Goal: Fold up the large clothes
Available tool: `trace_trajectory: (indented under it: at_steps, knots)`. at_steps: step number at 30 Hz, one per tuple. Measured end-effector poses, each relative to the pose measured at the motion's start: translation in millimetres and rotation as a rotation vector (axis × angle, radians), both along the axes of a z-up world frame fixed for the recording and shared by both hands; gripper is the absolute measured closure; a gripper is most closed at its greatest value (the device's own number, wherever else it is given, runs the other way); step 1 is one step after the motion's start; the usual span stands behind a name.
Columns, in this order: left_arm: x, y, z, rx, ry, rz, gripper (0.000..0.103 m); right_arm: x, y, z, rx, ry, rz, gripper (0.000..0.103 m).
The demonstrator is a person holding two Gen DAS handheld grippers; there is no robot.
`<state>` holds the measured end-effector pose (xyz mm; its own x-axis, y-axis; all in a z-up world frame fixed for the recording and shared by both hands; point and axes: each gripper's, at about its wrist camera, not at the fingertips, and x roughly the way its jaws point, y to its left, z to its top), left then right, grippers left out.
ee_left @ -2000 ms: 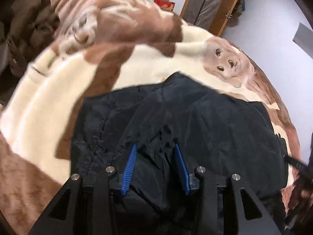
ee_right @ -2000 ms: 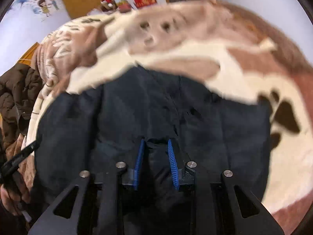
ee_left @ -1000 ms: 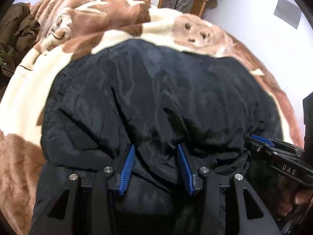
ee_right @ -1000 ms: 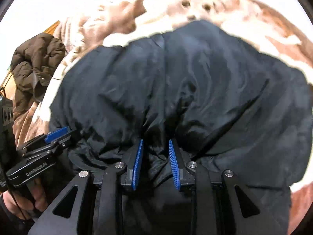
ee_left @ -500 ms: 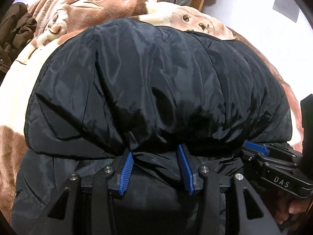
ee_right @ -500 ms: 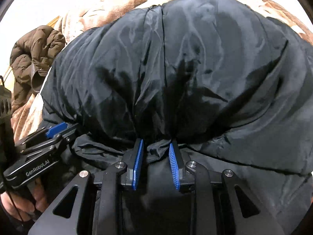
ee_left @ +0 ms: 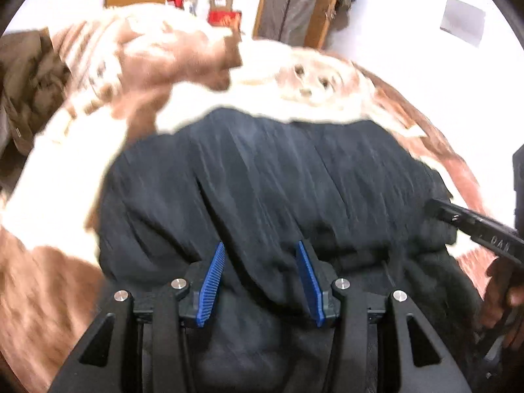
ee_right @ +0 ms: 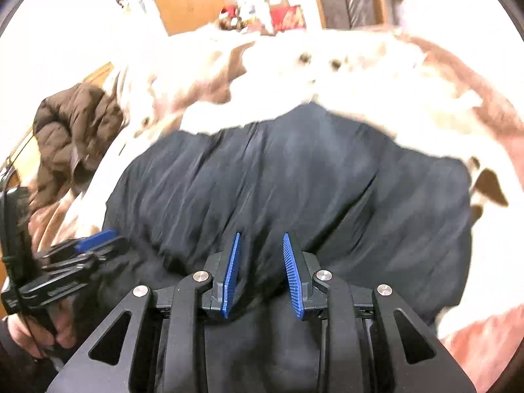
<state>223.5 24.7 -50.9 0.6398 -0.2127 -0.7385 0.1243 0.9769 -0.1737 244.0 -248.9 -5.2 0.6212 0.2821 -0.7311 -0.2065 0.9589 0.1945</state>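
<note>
on the bed's cream and brown fleece blanket [ee_left: 65,177] lies the bulky black padded jacket [ee_left: 278,177]. my left tongs [ee_left: 260,262] look clenched on a fold of it; my right tongs [ee_right: 260,255] are opening, fabric between them.

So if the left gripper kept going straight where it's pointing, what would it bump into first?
Most likely the black jacket. The left gripper points down onto it, with dark fabric already between its blue pads. The brown-and-cream blanket lies beyond and underneath, so it would come second.
</note>
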Motion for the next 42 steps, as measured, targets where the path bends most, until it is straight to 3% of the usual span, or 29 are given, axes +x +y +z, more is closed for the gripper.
trace_trajectory:
  at_steps: [3, 5, 8, 10, 12, 18, 20, 25, 32, 38, 42]
  knots:
    - [34, 14, 0, 0.039, -0.021, 0.080, 0.055, 31, -13, -5, -0.030, -0.009, -0.052, 0.075]
    - [57, 28, -15, 0.033, 0.030, 0.146, 0.055, 50, -24, -21, -0.033, 0.033, -0.082, 0.075]
    - [75, 38, -34, -0.024, 0.075, 0.159, 0.055, 59, -35, -42, -0.023, 0.085, -0.096, 0.073]
    - [76, 33, -35, 0.007, 0.067, 0.145, 0.055, 56, -35, -42, -0.022, 0.081, -0.097, 0.071]
    - [72, 31, -29, 0.018, 0.064, 0.139, 0.055, 50, -38, -34, -0.018, 0.084, -0.105, 0.071]
    - [23, 26, 1, -0.092, 0.005, 0.100, 0.055, 3, -22, -12, 0.040, 0.052, -0.036, 0.071]
    - [9, 13, -3, -0.089, 0.010, 0.055, 0.055, -6, -8, -25, 0.039, 0.083, 0.004, 0.071]
    - [10, -10, -47, -0.070, 0.136, 0.027, 0.055, -2, 13, -66, -0.009, 0.209, 0.029, 0.071]
    - [-15, -28, -21, -0.051, 0.083, -0.019, 0.055, -38, 20, -41, -0.005, 0.160, 0.062, 0.071]
    - [-4, -37, -54, -0.022, 0.181, -0.016, 0.054, -70, 8, -38, 0.004, 0.191, 0.025, 0.071]
    - [-14, -36, -36, -0.020, 0.168, 0.000, 0.054, -97, -13, -21, 0.015, 0.170, -0.009, 0.071]
